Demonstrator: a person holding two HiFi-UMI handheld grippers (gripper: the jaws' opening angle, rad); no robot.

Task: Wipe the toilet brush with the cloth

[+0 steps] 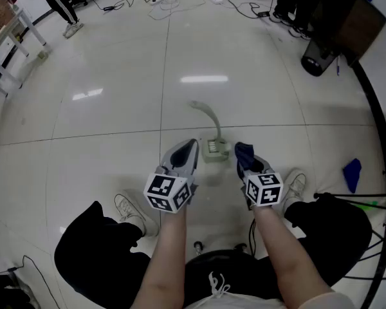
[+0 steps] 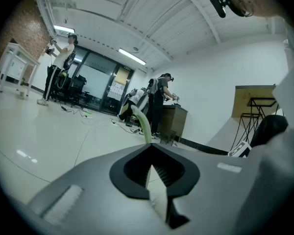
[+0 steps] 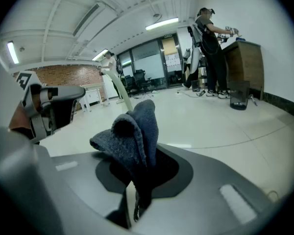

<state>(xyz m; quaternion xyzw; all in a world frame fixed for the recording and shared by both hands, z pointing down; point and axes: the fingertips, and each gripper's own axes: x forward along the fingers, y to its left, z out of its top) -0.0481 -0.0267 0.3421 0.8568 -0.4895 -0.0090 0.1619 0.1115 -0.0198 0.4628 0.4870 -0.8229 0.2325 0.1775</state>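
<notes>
Cloth (image 3: 137, 131): dark blue, bunched, clamped between the fingers of the right gripper (image 1: 249, 165).
Left gripper (image 1: 187, 149): fingers together, nothing between them.
Toilet brush (image 1: 212, 148): on the floor between the 2 grippers; cloth just beside it, seemingly not touching.
Progress: cloth in hand, wiping apparently all still to do.
Floor (image 1: 116, 89): pale glossy tiles, lamp reflections.
Room: cables, people standing far off.
</notes>
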